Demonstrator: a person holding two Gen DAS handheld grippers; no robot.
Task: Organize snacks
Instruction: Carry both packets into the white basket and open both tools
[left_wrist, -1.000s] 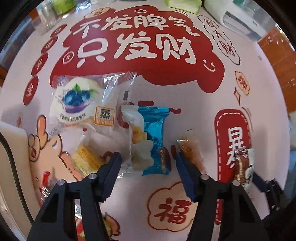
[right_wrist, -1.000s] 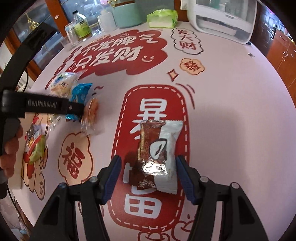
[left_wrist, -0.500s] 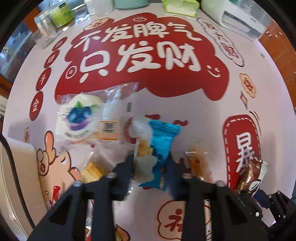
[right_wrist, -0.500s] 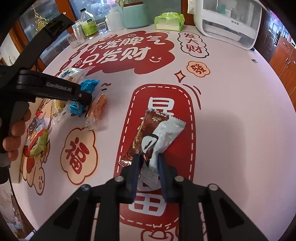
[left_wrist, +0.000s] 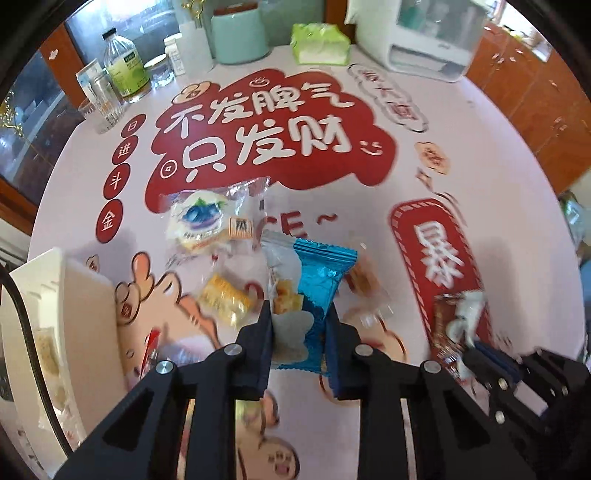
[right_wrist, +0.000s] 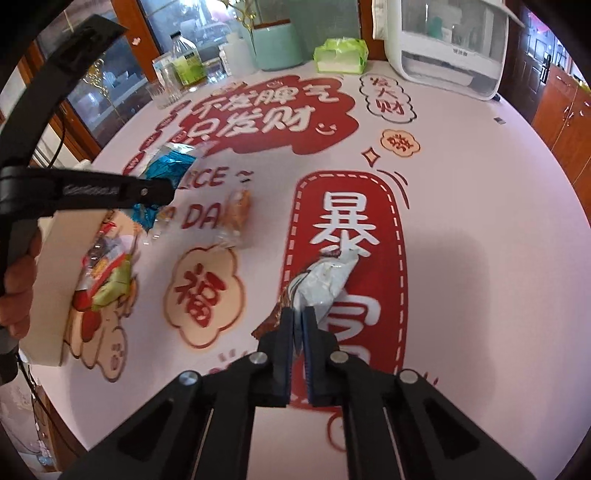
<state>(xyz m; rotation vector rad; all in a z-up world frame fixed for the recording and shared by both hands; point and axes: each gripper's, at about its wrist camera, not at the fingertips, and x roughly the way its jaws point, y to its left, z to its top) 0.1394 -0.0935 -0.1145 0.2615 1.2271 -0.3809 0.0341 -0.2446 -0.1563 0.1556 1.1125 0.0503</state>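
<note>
My left gripper (left_wrist: 298, 314) is shut on a blue and white snack packet (left_wrist: 306, 295) and holds it lifted above the tablecloth; the same blue and white snack packet (right_wrist: 162, 170) shows in the right wrist view past that gripper's arm. My right gripper (right_wrist: 298, 314) is shut on a brown and silver snack packet (right_wrist: 321, 280), which hangs crumpled over the red panel; this brown and silver snack packet (left_wrist: 458, 321) also appears at the right of the left wrist view. On the cloth lie a blueberry bun packet (left_wrist: 207, 221), a yellow snack (left_wrist: 225, 299) and an orange snack (right_wrist: 236, 214).
A white box (left_wrist: 77, 314) with several packets inside stands at the left; a hand (right_wrist: 16, 288) grips the left tool beside it. Along the far edge stand bottles (left_wrist: 123, 68), a glass (left_wrist: 98, 107), a teal jar (left_wrist: 240, 29), a green tissue pack (left_wrist: 319, 44) and a white appliance (left_wrist: 424, 40).
Both grippers went from open around their packets to shut on them. Each has lifted its packet off the cloth, the left one rising more.
</note>
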